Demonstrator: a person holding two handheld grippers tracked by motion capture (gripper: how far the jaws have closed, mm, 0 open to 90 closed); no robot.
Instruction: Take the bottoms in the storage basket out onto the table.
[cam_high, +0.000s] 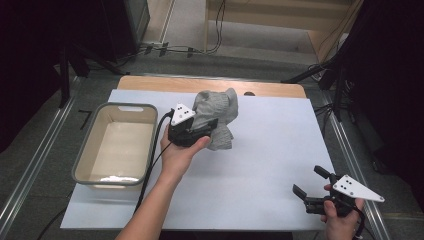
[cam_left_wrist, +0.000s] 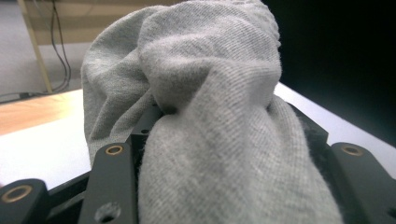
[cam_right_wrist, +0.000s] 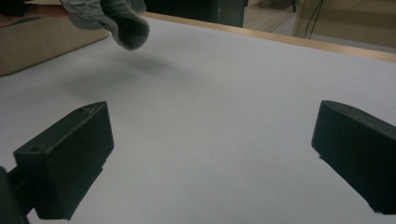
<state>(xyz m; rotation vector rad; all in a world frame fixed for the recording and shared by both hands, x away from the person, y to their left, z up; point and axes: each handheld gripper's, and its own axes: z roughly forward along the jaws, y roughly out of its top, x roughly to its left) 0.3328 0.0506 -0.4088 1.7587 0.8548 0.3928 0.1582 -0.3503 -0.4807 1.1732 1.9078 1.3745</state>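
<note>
A bunched grey knit cloth (cam_high: 217, 114) hangs lifted above the white table sheet (cam_high: 260, 150), held up by my left gripper (cam_high: 207, 127), which is shut on it. In the left gripper view the grey cloth (cam_left_wrist: 210, 116) drapes over and between the black jaws. Its lower end (cam_right_wrist: 123, 23) dangles clear of the sheet in the right gripper view. My right gripper (cam_high: 311, 182) rests low at the front right of the sheet, jaws wide apart with nothing between them (cam_right_wrist: 210, 158).
A grey-rimmed beige plastic bin (cam_high: 87, 155), with nothing inside, stands on the left side of the sheet beside my left hand. The wooden table edge (cam_high: 150, 82) runs along the back. Cables lie on the floor beyond it.
</note>
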